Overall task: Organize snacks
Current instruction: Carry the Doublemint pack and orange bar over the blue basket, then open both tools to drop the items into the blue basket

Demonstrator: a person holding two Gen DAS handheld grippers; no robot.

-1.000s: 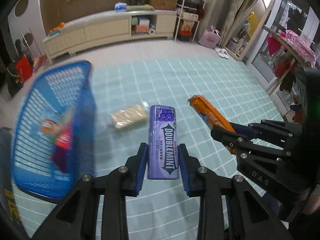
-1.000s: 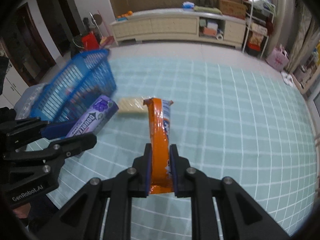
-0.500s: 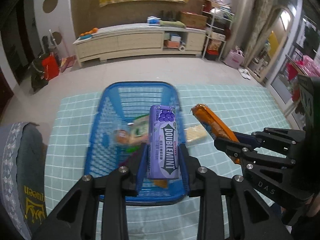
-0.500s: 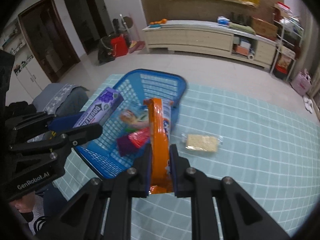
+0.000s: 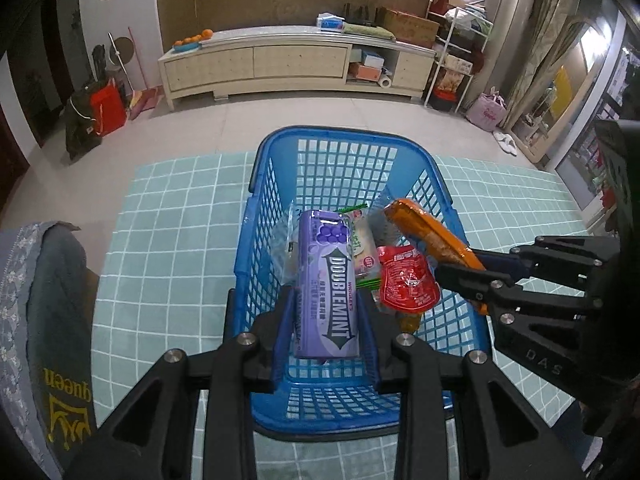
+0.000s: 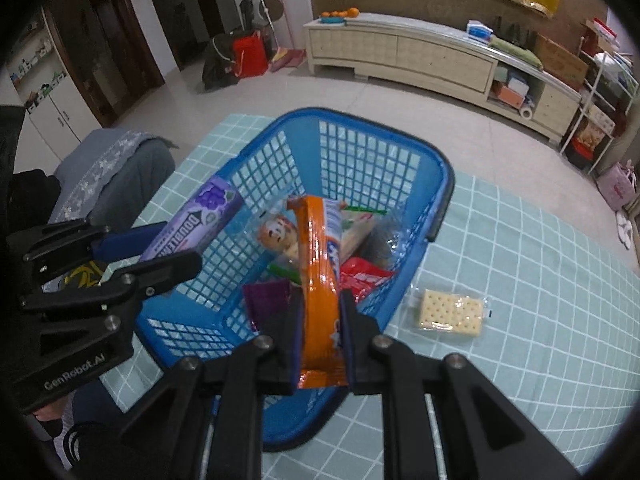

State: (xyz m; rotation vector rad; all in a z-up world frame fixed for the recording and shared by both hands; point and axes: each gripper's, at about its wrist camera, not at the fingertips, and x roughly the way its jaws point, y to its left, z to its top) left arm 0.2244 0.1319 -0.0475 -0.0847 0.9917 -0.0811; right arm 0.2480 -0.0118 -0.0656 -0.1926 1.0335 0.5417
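Two snacks held above the blue basket (image 5: 256,184).
Left gripper (image 5: 326,320) clamps the purple Doublemint pack (image 5: 326,280); right gripper (image 6: 320,320) clamps the orange packet (image 6: 320,264). Both point lengthwise away along the fingers, over the basket's snacks.

Open-topped basket (image 5: 256,184) already cluttered; cracker packet (image 6: 450,314) beside it

Dim, cool indoor light, soft shadows, glare on the red packet (image 5: 406,282) – sharp centre, strong fisheye bending, black vignetted corners.
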